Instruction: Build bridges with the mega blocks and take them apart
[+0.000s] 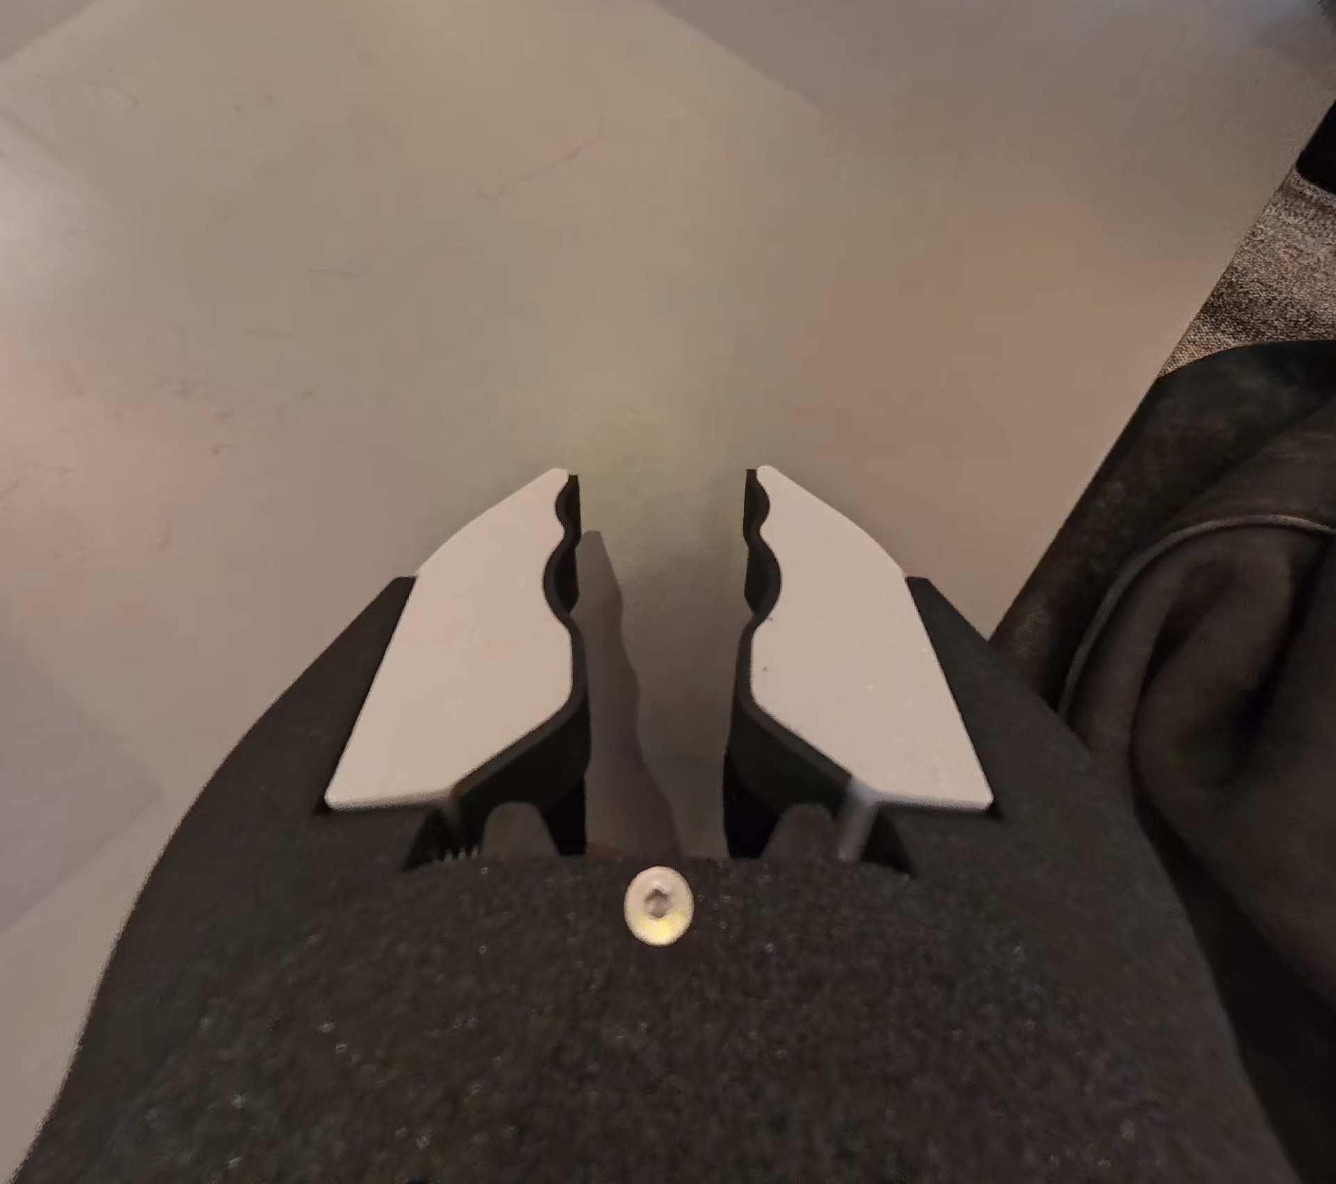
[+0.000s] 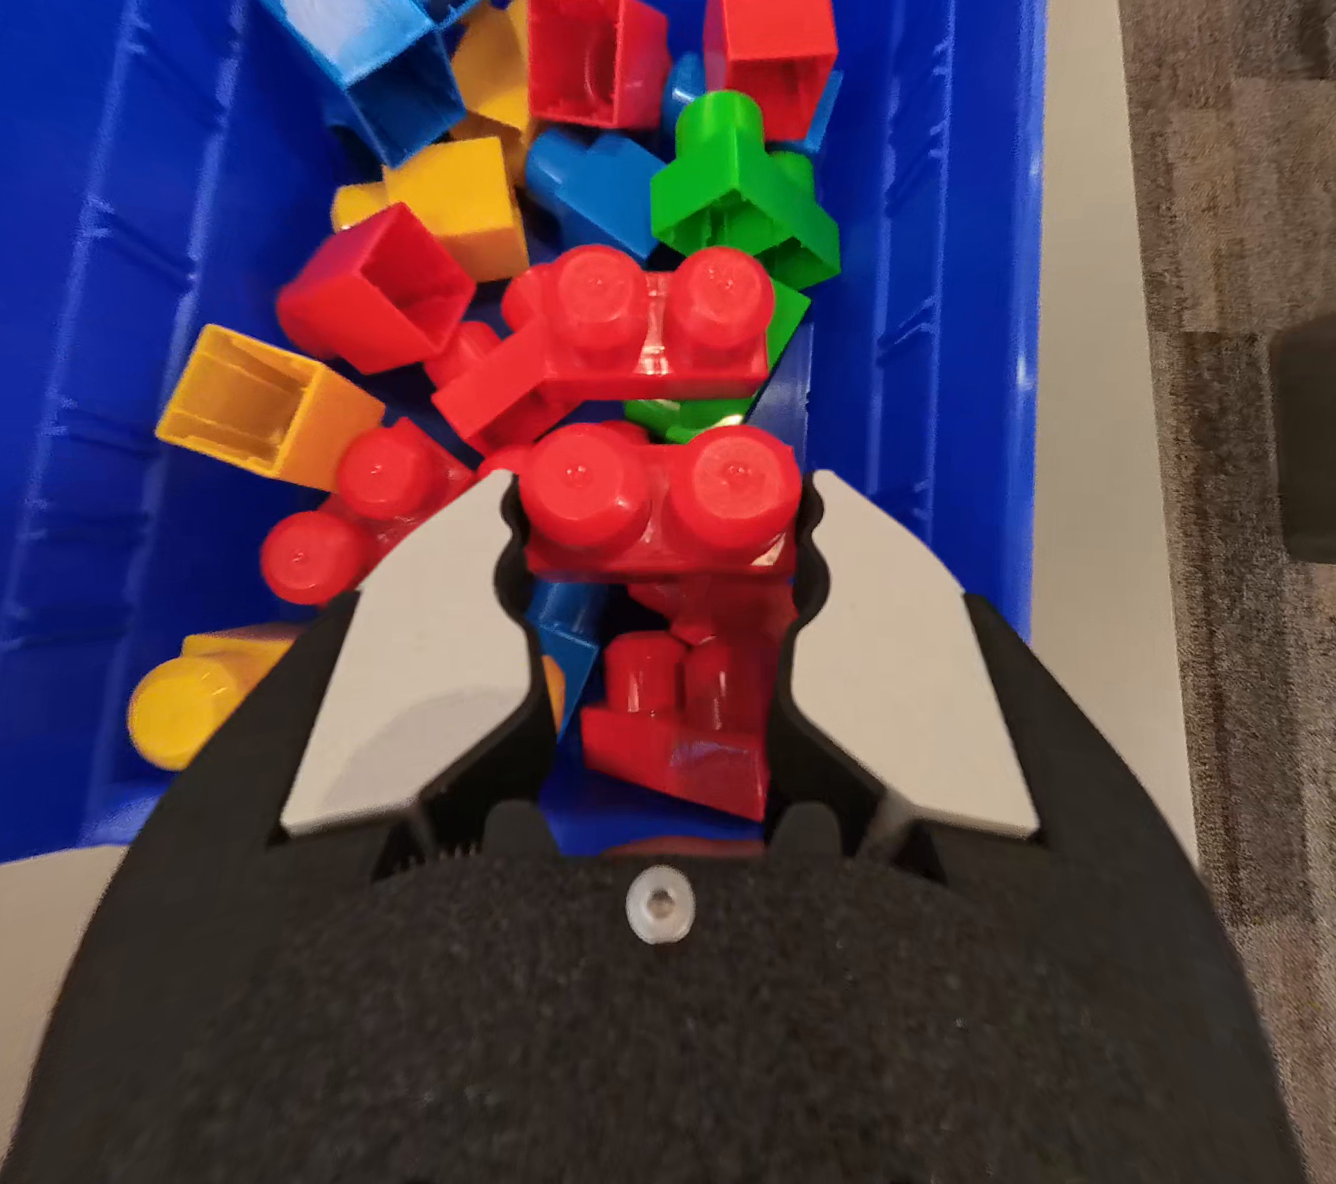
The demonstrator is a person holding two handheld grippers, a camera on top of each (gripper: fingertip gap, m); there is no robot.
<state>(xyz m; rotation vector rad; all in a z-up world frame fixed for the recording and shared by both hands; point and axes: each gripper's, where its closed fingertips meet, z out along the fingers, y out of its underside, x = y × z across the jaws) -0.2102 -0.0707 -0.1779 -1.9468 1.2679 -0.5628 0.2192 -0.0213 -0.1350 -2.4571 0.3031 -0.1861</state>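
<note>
Your glossy plastic red block (image 2: 654,509), ribbed shiny plastic bin (image 2: 130,209), smooth matt table (image 1: 434,209), grainy matt black left gripper (image 1: 661,484).

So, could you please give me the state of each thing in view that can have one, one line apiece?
left hand-held gripper: open, empty, over the bare table.
right hand-held gripper: shut on the red two-stud block, studs facing the camera.
blue bin: open-topped, holding a loose pile of blocks.
other red two-stud block: loose in the pile, studs facing the camera.
green block: loose, tipped.
</note>
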